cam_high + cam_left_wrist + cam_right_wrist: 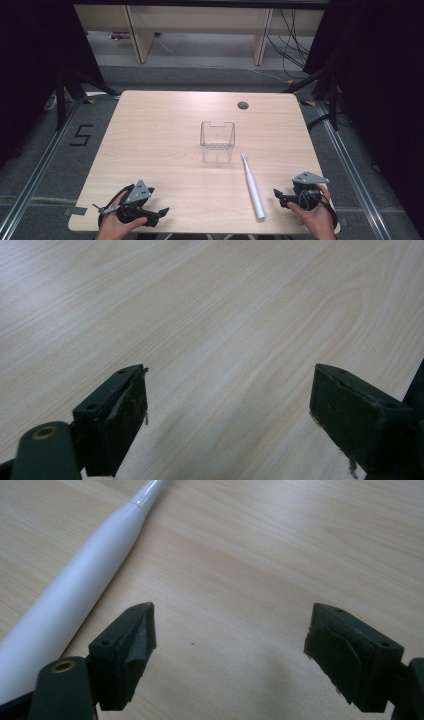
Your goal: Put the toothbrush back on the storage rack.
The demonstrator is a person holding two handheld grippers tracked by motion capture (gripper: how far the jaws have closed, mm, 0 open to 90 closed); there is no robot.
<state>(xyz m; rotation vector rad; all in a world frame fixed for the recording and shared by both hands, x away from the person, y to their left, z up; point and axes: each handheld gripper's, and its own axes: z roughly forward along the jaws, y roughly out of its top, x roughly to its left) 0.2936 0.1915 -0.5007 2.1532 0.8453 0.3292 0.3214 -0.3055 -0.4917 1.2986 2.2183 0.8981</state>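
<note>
Your right gripper (276, 194) rests at the near right edge of the worktop (160, 130), fingers (125, 650) spread wide with only bare wood between them. The white electric toothbrush (253, 187) lies flat just beside it, brush head pointing toward the clear plastic container (217, 141) standing mid-worktop. Your left gripper (162, 212) sits at the near left corner, fingers (112, 415) likewise released, grasping nothing.

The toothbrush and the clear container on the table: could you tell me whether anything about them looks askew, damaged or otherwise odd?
Nothing stands out. The white toothbrush lies flat on the table, head toward the clear container, which stands upright and looks empty. Nothing looks spilled or broken. Both grippers rest open near the front edge.
</note>
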